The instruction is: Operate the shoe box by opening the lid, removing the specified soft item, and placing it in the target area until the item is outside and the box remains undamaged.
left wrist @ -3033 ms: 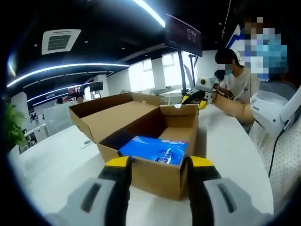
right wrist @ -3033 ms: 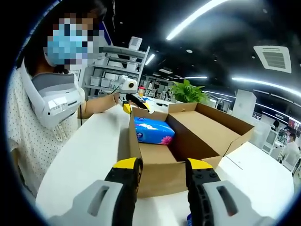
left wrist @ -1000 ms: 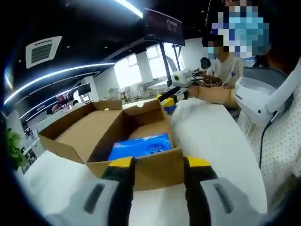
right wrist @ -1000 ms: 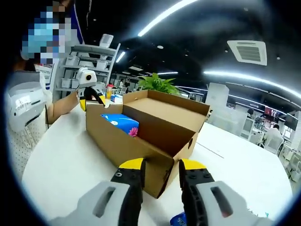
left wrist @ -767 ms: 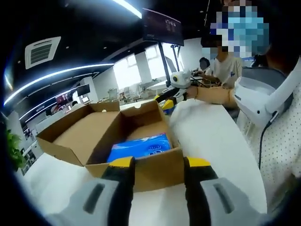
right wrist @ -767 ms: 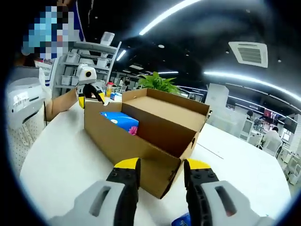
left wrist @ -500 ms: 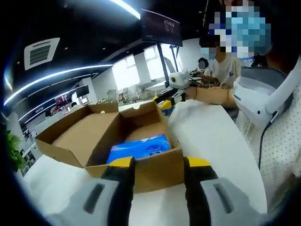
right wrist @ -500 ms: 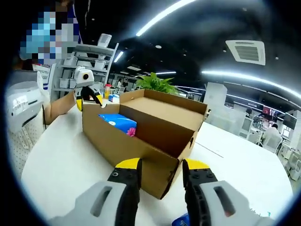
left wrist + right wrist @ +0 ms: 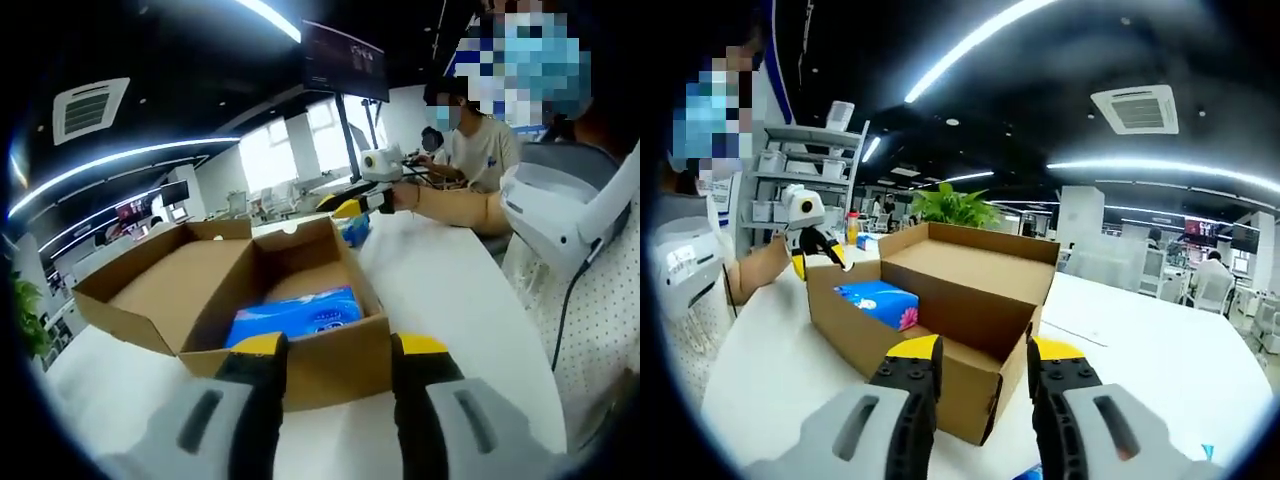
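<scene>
Shoebox [image 9: 300,340] sat open on the white bench [image 9: 450,300], blue soft pack [image 9: 295,315] inside; left gripper [image 9: 327,345] and right gripper [image 9: 983,350] stood parted, empty, at opposite ends.

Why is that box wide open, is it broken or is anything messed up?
Nothing looks broken. The box sits flat on the table with its lid folded back, no tears showing. The blue pack lies neatly inside at one end. Both grippers, left and right, are open near the box.
</scene>
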`<state>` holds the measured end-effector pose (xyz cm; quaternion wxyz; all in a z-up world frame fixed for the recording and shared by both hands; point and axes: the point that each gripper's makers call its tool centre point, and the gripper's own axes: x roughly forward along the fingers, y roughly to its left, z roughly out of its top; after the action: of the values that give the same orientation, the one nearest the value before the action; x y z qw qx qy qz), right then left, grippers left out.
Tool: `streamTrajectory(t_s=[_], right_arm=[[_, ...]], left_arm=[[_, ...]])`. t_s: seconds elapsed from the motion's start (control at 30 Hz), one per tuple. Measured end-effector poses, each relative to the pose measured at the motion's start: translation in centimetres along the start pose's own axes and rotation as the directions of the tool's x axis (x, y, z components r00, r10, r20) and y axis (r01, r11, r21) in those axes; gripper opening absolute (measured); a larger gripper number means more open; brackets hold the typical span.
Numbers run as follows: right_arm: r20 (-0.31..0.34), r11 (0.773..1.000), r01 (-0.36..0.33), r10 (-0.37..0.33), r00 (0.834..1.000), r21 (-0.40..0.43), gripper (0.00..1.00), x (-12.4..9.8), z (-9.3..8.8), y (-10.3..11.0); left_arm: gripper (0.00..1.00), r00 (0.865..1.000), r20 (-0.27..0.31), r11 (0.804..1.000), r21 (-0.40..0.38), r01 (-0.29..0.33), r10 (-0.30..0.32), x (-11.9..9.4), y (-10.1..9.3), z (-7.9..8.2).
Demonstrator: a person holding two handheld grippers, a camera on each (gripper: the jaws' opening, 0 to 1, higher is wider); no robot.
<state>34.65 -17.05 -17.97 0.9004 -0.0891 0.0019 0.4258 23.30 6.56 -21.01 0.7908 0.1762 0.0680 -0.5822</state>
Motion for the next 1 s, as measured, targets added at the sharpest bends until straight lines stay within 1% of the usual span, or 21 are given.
streamTrajectory(t_s=[0.07,0.2,0.27,0.3,0.33,0.4,0.5,0.67,0.83,1.0], right_arm=[[0.009,1.000,0.003,-0.003,1.000,-0.003,0.35,0.0,0.7,0.1],[0.025,1.000,0.004,-0.005,1.000,0.019,0.34,0.4,2.5,0.3],[0.019,1.000,0.016,-0.015,1.000,-0.019,0.34,0.7,3.3,0.5],[0.023,1.000,0.018,-0.017,1.000,-0.018,0.34,0.8,3.7,0.6],[0.023,1.000,0.010,-0.010,1.000,-0.020,0.34,1.0,4.3,1.0],[0.025,1.000,-0.016,0.016,1.000,0.000,0.34,1.4,5.2,1.7],[0.015,0.999,-0.031,0.031,0.999,0.015,0.34,2.3,6.2,2.4],[-0.045,0.998,-0.058,0.059,0.997,0.025,0.36,4.1,6.3,3.9],[-0.089,0.994,-0.108,0.110,0.990,0.033,0.39,5.5,6.6,6.0],[-0.124,0.990,-0.132,0.136,0.983,0.045,0.42,6.5,7.1,7.3]], left_arm=[[0.43,1.000,0.004,1.000,-0.003,0.002,-0.002,0.0,0.0,0.0],[0.42,1.000,0.013,1.000,-0.024,0.005,-0.005,0.0,0.1,0.1],[0.42,1.000,0.014,1.000,-0.028,0.005,-0.005,-0.1,0.1,0.1],[0.42,1.000,0.014,1.000,-0.028,0.005,-0.004,-0.1,0.1,0.1],[0.42,1.000,0.014,1.000,-0.027,0.005,-0.004,-0.1,0.0,0.0],[0.42,1.000,0.015,1.000,-0.031,0.004,-0.004,-0.1,0.1,0.1],[0.42,1.000,0.017,0.999,-0.034,0.004,-0.003,-0.2,0.1,0.0],[0.42,1.000,0.024,0.998,-0.059,0.006,-0.004,-0.2,0.1,0.1],[0.43,1.000,0.023,0.998,-0.064,0.002,-0.001,-0.2,0.1,0.1],[0.43,1.000,0.025,0.998,-0.067,0.003,-0.001,-0.2,0.1,0.1]])
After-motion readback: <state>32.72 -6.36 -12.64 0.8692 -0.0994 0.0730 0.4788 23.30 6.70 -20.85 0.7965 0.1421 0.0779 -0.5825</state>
